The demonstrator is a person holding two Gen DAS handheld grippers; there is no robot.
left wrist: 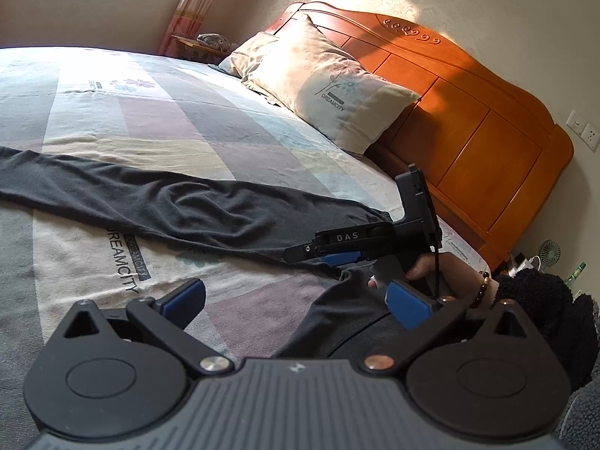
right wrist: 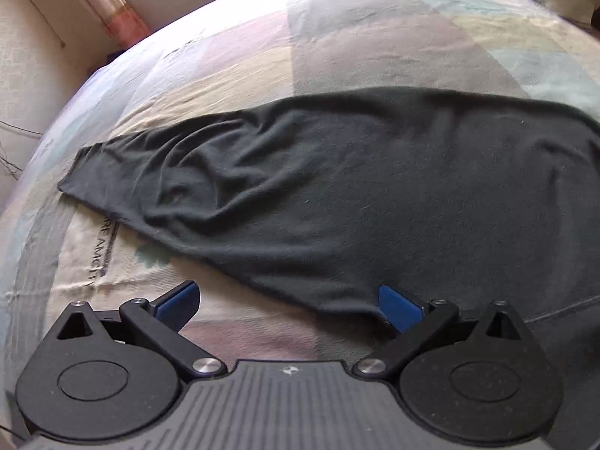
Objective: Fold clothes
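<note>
In the left wrist view, the left gripper [left wrist: 296,300], black with blue pads, has its jaws spread wide and holds nothing; it hovers over the bed [left wrist: 150,112], covered in a pastel patchwork sheet, with its right pad above dark cloth. The dark grey, soft knit garment [left wrist: 168,202] lies stretched long across the bed toward the orange wooden headboard [left wrist: 468,131], wrinkled along its middle. The right gripper [left wrist: 322,253] shows from the side, gripped by a hand [left wrist: 431,266] near the bed's near edge, its fingers low over the garment; I cannot tell their spread here. In the right wrist view, the right gripper [right wrist: 288,303] has its jaws wide apart, empty, its right pad touching the garment's [right wrist: 375,195] near hem.
</note>
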